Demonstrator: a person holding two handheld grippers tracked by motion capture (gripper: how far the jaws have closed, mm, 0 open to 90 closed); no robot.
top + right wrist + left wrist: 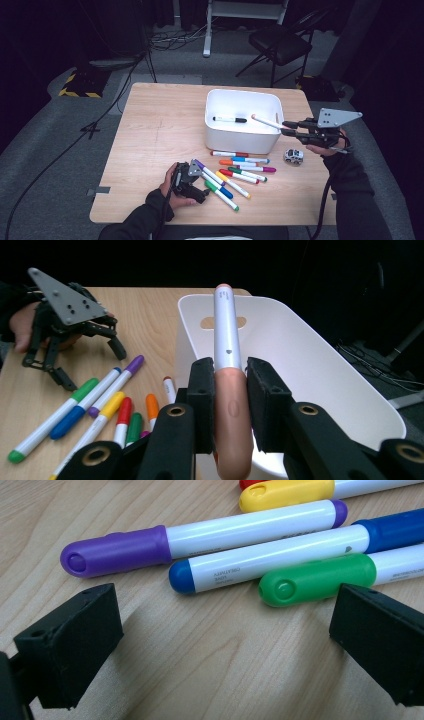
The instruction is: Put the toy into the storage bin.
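A white marker with a peach cap [226, 335] is clamped between the jaws of my right gripper [230, 376], cap end toward the camera. In the high view this marker [265, 121] pokes over the right rim of the white bin [242, 142], with the right gripper [286, 128] held just right of the rim. A black-capped marker [229, 119] lies inside the bin. My left gripper [199, 175] rests low on the table, jaws open and empty. Just beyond them lie the purple marker [200, 540], blue marker [270, 557] and green marker [320, 577].
Several more coloured markers [245, 167] lie scattered in front of the bin. A small toy car [293, 156] stands near the table's right edge. The wooden table [155, 125] is bare on its left half. A chair [280, 42] stands on the floor beyond.
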